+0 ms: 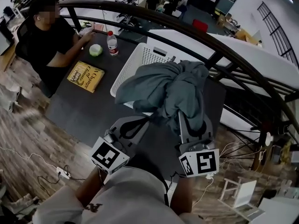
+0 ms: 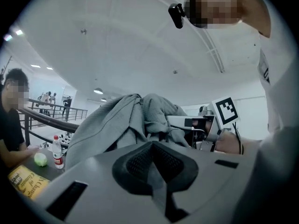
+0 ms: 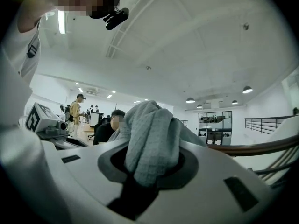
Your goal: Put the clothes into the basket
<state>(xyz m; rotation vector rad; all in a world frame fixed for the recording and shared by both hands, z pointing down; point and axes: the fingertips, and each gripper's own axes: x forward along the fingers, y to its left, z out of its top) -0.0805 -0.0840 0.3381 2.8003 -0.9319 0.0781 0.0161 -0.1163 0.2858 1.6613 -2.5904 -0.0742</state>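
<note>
Two holds on one grey garment (image 1: 173,85), bunched at centre frame, just above and partly over the white basket (image 1: 140,59) in the head view. To finish well: carry up-frame until squarely over the basket's opening, lower enough to drop the trailing folds inside the rim, then let go on both sides together. Right gripper (image 3: 148,171): clenched on a thick fold, wedged partly apart by the cloth. Left gripper (image 2: 154,167): drawn together, seemingly pinching a thin edge.
</note>
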